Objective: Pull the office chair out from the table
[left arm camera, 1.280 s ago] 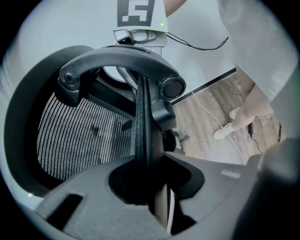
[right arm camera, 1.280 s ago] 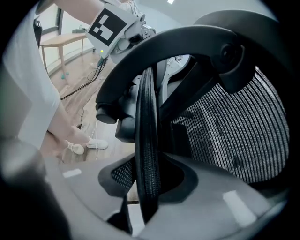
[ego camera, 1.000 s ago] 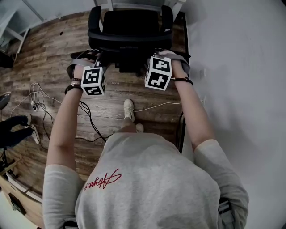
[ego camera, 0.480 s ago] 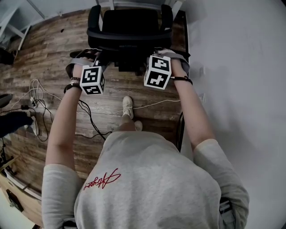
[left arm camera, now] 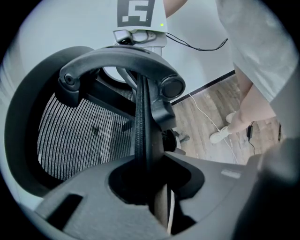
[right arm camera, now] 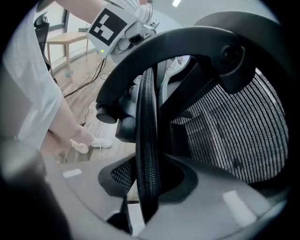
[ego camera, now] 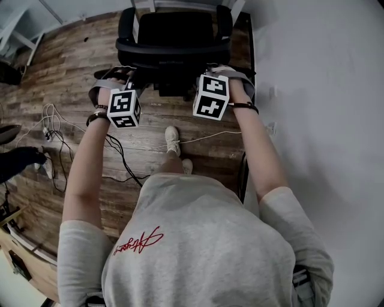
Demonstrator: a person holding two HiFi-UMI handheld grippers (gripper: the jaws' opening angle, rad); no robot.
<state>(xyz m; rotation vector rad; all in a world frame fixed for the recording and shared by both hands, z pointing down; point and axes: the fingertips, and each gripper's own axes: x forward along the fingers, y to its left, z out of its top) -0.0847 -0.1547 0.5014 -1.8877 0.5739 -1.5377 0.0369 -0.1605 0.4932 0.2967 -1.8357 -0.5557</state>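
The black office chair (ego camera: 174,33) stands at the top of the head view with its mesh backrest toward me. My left gripper (ego camera: 135,77) is shut on the left side of the backrest rim (left arm camera: 140,117), which runs up between its jaws. My right gripper (ego camera: 207,71) is shut on the right side of the rim (right arm camera: 146,122) in the same way. The mesh back (right arm camera: 234,126) fills the right gripper view beside the jaws. Both marker cubes sit just behind the backrest. The fingertips are hidden under the rim in the head view.
A white table frame (ego camera: 180,5) shows just beyond the chair. A white wall (ego camera: 318,90) with a dark skirting (ego camera: 249,48) runs along the right. Loose cables (ego camera: 57,129) lie on the wood floor at the left. My shoe (ego camera: 173,143) is behind the chair.
The chair and both grippers have drifted a little over the floor toward me, and the cables and my foot have shifted in the view. Both grips are unchanged.
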